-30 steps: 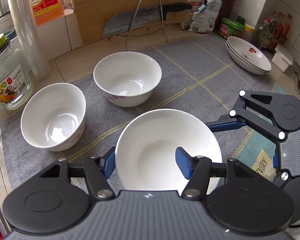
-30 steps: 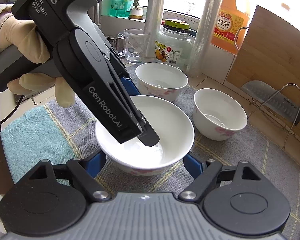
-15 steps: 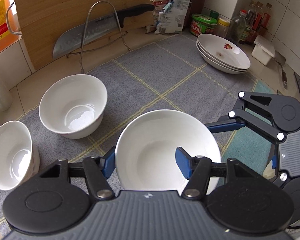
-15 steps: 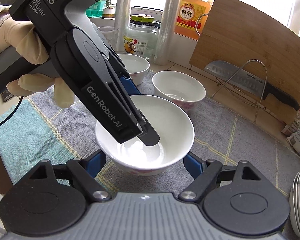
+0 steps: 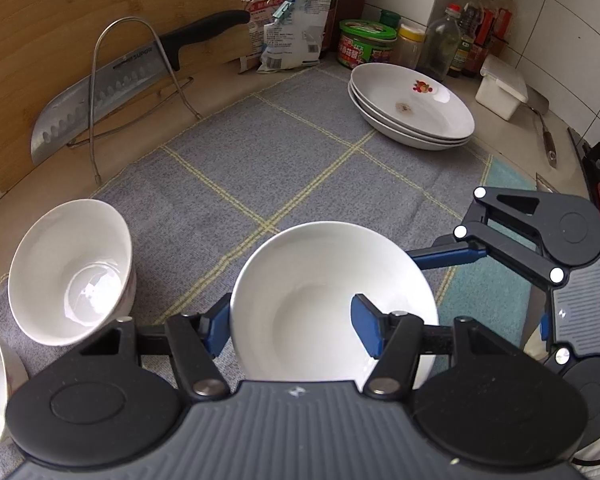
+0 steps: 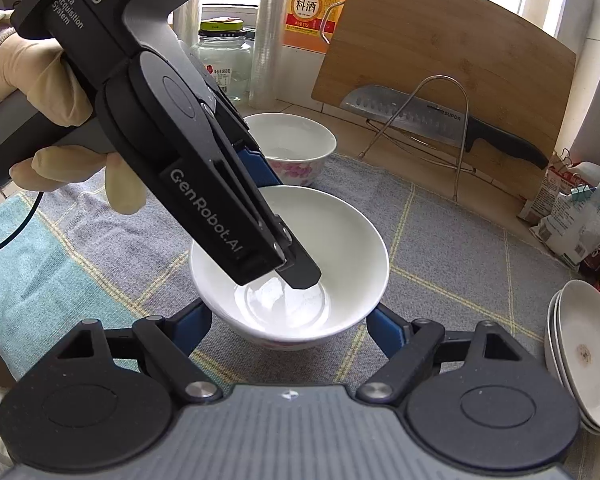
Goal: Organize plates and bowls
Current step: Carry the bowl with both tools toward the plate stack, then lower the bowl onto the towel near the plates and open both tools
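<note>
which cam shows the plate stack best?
Left wrist: the plate stack sits whole on the mat, all rims and the red print visible. Right wrist catches it cropped at the frame's right edge.

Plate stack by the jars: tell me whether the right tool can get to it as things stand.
Probably yes. The right tool is open and empty, and only bare grey mat lies between it and the plate stack. The left tool holds the bowl.
</note>
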The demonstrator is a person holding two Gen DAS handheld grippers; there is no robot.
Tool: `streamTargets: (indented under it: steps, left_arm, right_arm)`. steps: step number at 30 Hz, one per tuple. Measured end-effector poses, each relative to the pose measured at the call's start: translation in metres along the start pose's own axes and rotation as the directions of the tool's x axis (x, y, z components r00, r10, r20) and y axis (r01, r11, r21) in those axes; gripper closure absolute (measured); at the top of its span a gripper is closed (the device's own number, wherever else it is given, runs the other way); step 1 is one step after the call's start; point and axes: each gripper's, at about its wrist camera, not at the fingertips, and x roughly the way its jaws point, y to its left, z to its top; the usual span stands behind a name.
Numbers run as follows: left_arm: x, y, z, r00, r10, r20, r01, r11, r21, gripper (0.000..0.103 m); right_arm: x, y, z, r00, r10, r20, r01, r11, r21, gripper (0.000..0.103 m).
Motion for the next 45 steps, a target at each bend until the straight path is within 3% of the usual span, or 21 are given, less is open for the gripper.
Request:
streamTargets:
  steps: [34,37,41,43,45]
  left_arm:
    - [0.024,-0.002,0.005,0.999,-0.026,-0.023,0.026,1.0,-0.006,0.042]
    - [0.023,-0.002,0.004,0.999,-0.035,-0.014,0.035,0.999,-0.006,0.035]
    - [0.018,-0.007,0.002,0.999,-0.03,0.03,0.03,0.999,0.014,0.014]
    - [0.013,-0.009,0.0,0.998,-0.018,0.053,0.017,1.0,0.019,0.013]
    - [0.007,-0.01,-0.001,0.997,-0.012,0.073,0.011,1.0,0.014,0.012]
  right_arm:
    - [0.01,-0.017,-0.01,0.999,0.006,-0.042,-0.004,0.998,0.062,0.015]
    - [0.01,-0.018,-0.01,0.999,0.009,-0.042,-0.006,0.997,0.071,0.015]
    - [0.009,-0.019,-0.01,0.999,0.024,-0.031,-0.021,0.996,0.089,0.011]
    - [0.006,-0.022,-0.01,0.999,0.043,-0.012,-0.041,0.991,0.126,0.002]
    - [0.002,-0.023,-0.009,0.999,0.034,0.011,-0.035,0.991,0.13,0.0]
